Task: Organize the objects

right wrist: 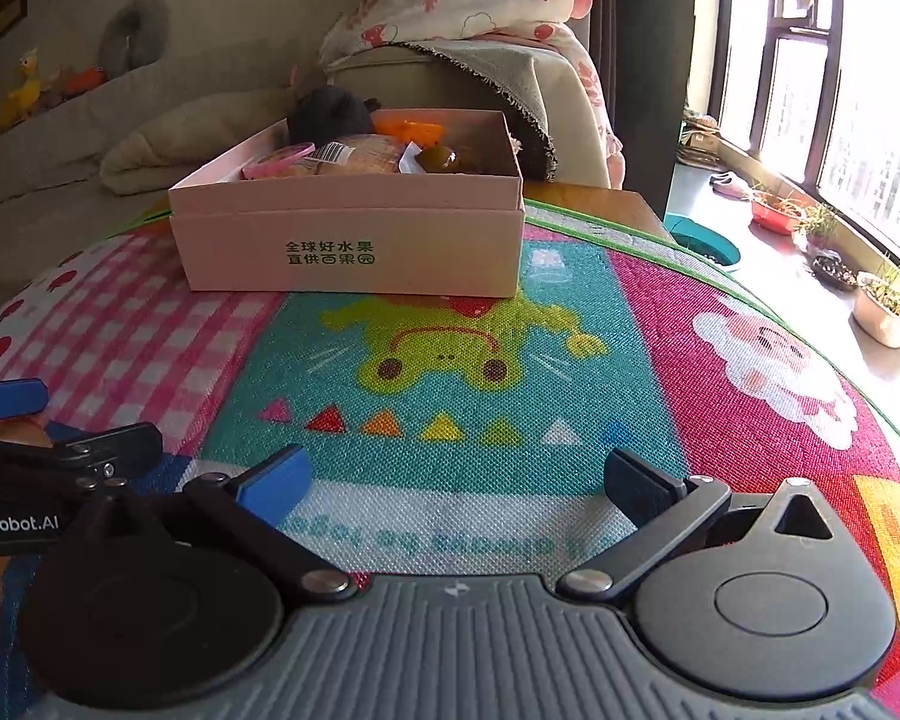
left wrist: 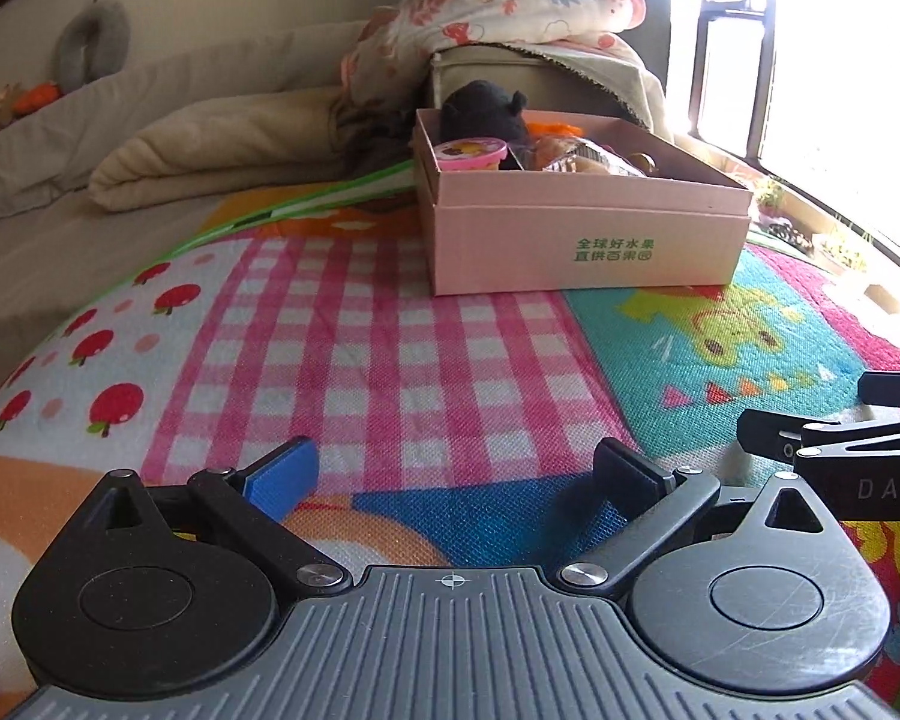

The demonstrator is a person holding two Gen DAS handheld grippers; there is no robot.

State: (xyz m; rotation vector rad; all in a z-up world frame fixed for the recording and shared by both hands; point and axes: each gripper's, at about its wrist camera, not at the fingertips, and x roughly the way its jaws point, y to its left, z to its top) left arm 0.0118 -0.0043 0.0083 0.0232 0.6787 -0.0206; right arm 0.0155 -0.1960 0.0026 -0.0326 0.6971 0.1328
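Observation:
A pink cardboard box (left wrist: 588, 246) with green lettering stands on the colourful play mat (left wrist: 390, 360); it also shows in the right wrist view (right wrist: 354, 252). It holds a black plush toy (left wrist: 483, 111), a pink-lidded cup (left wrist: 471, 155), a wrapped snack (right wrist: 354, 157), an orange item (right wrist: 411, 127) and a brown round item (right wrist: 439, 159). My left gripper (left wrist: 456, 471) is open and empty, low over the mat, well short of the box. My right gripper (right wrist: 459, 480) is open and empty, beside the left one.
Folded beige bedding (left wrist: 210, 144) and a floral blanket (left wrist: 498, 6) on a cushion lie behind the box. A window (right wrist: 840, 90) and plant pots (right wrist: 882, 306) are at the right. The mat's green edge (right wrist: 720, 294) runs close to the right.

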